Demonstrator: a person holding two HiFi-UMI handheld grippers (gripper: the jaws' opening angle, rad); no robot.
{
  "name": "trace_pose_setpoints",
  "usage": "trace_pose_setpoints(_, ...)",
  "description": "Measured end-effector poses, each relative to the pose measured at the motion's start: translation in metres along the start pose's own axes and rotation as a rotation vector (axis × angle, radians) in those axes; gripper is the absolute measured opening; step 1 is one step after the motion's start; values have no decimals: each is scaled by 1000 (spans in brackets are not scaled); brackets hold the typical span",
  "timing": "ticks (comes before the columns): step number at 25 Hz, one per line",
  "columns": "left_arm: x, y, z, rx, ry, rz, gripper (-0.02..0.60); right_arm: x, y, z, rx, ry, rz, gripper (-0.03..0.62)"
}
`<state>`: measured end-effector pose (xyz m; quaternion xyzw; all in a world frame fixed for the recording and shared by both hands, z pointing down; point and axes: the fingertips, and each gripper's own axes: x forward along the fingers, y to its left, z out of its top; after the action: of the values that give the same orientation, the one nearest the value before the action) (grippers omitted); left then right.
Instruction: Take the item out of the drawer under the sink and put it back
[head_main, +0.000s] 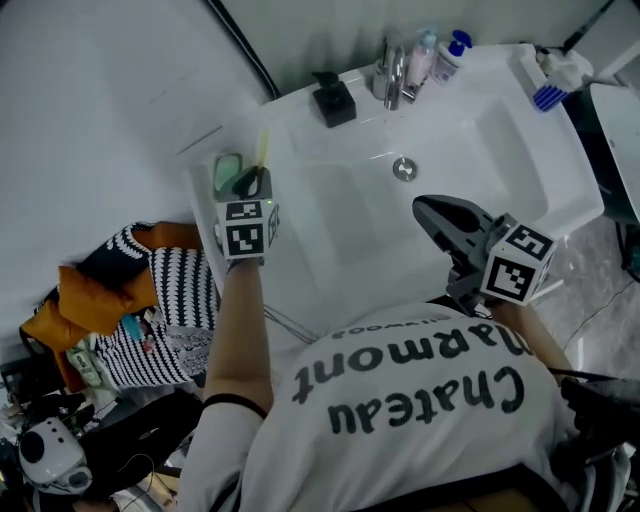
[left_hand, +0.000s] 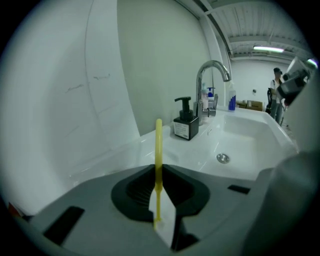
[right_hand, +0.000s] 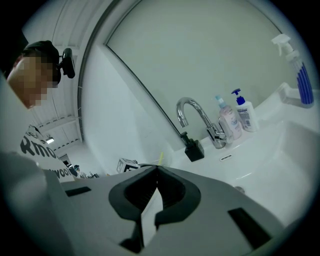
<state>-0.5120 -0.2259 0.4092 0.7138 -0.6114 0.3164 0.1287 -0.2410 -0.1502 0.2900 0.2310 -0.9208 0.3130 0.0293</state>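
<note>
My left gripper hangs over the left rim of the white sink, shut on a thin yellow stick that pokes up and away beyond the jaws. In the left gripper view the stick stands upright, pinched between the dark pads of that gripper. I cannot tell what sort of item the stick is. My right gripper hovers over the front of the basin, its jaws meeting at the tips with nothing in them. No drawer shows in any view.
A black pump dispenser, a chrome faucet and two pump bottles line the sink's back edge. The drain sits mid-basin. A blue-and-white spray bottle lies at the right corner. Striped and orange clothes pile up beside the sink at the left.
</note>
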Motion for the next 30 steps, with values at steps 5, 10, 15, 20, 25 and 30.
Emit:
trace_pose_setpoints(5,18,10,-10,-19,55,9,51,-2,2,-3,-9,9,-31,11)
trace_pose_setpoints(10,30,18,-13,-53,70,11,51,-5,-3,-4,-6,6,-62,11)
trace_pose_setpoints(15,39,18,-18,-90,72,-2,51,-5,-5,-7,0,14,-76,11)
trace_pose_setpoints(20,42,22,-23,-100,82,1,51,-3,-6,-9,2,22,-76,11)
trace_pose_setpoints(25,47,23,-29,-104,97,6,51,-4,-9,-9,12,23,-81,11)
trace_pose_setpoints(30,46,25,-31,-96,104,14,51,-1,-5,-10,11,25,-73,11)
